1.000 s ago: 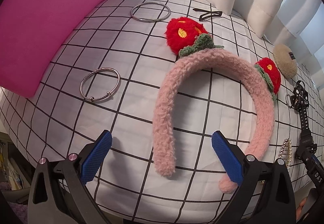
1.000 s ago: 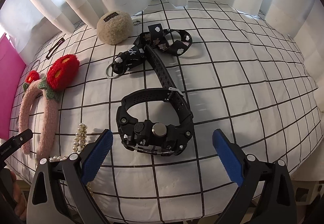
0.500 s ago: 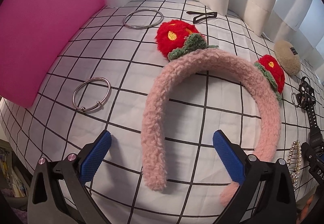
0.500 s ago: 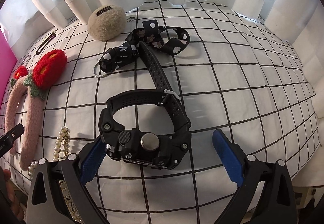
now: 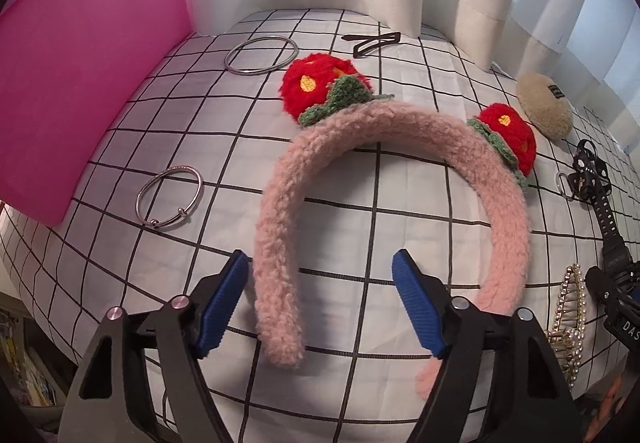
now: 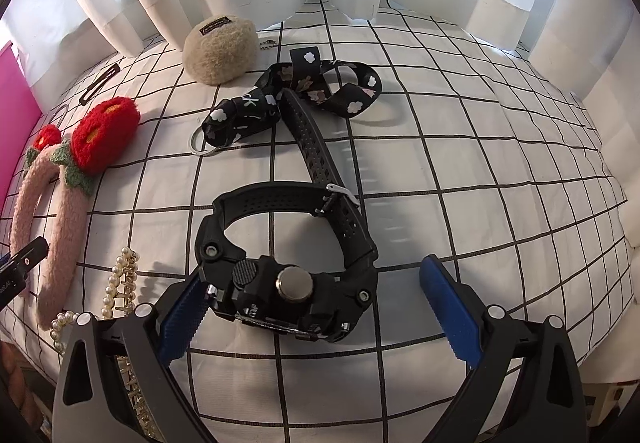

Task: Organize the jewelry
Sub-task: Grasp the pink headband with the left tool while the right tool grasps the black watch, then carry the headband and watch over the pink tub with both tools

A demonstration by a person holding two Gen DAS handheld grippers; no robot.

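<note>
A pink fuzzy headband (image 5: pixel 376 147) with two red knitted flowers lies on the checked cloth. My left gripper (image 5: pixel 320 299) is open, and the headband's left end lies between its blue pads (image 5: pixel 222 303). A black watch (image 6: pixel 288 263) lies in front of my right gripper (image 6: pixel 316 307), which is open around the watch case. The left pad (image 6: pixel 182 317) is next to the case. The headband also shows at the left of the right wrist view (image 6: pixel 60 203).
A pink box (image 5: pixel 80 91) stands at the left. Two silver bangles (image 5: pixel 170 199) (image 5: pixel 261 55), a black hair clip (image 5: pixel 376 42), a beige pouch (image 6: pixel 220 49), a black patterned strap (image 6: pixel 296 99) and a pearl clip (image 6: pixel 120 283) lie on the cloth (image 6: pixel 480 163). White curtains hang behind.
My left gripper has moved forward over the headband's left end and its jaws have narrowed. My right gripper has advanced until the watch case sits between its pads.
</note>
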